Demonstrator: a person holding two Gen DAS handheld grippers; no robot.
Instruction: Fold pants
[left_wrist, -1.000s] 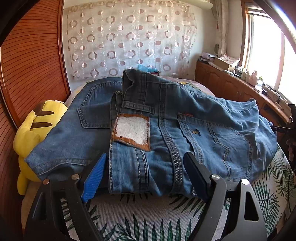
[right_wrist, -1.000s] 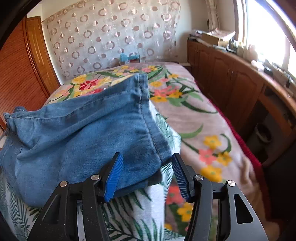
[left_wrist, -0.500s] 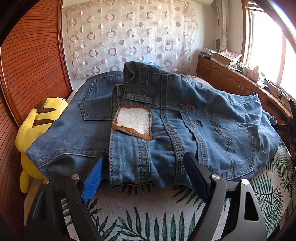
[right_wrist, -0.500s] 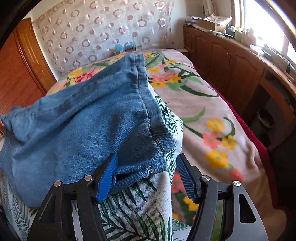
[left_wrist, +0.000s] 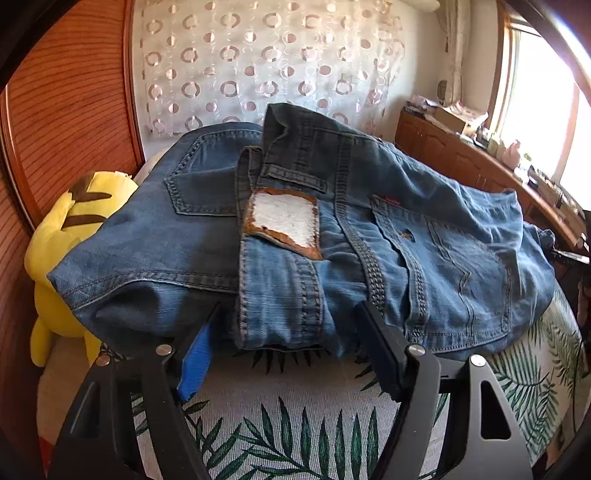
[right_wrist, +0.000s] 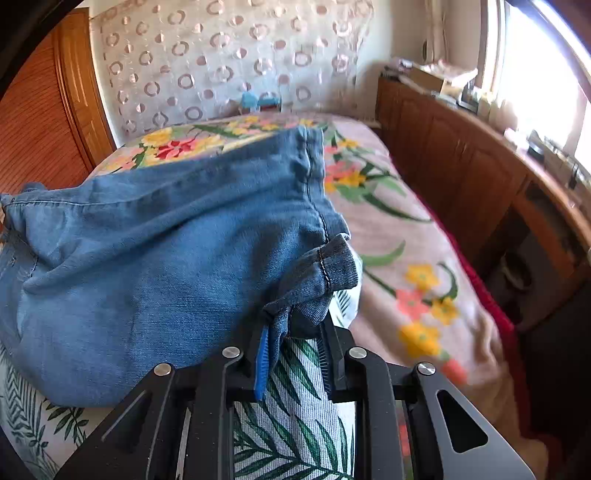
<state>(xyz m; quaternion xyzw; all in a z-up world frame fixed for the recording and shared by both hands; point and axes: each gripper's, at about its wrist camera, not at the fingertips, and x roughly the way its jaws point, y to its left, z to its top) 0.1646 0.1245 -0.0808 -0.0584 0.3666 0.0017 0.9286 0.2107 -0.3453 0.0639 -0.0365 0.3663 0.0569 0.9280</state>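
Note:
Blue jeans (left_wrist: 332, 236) lie folded on a leaf-print cloth (left_wrist: 295, 417), waistband toward me, with a white and brown patch (left_wrist: 282, 221) on top. My left gripper (left_wrist: 284, 332) is open, its fingers straddling the near waistband edge. In the right wrist view the leg end of the jeans (right_wrist: 166, 258) lies across the cloth. My right gripper (right_wrist: 293, 332) is shut on the bunched hem corner (right_wrist: 321, 280), which is lifted slightly.
A yellow plush toy (left_wrist: 62, 258) lies at the left of the jeans against a wooden wall. A floral blanket (right_wrist: 406, 258) covers the bed to the right. A wooden cabinet (right_wrist: 480, 166) with clutter runs under the window. A patterned curtain hangs behind.
My right gripper has closed on the hem corner of the jeans and bunched it. My left gripper has moved forward, so its open fingers now reach the waistband edge.

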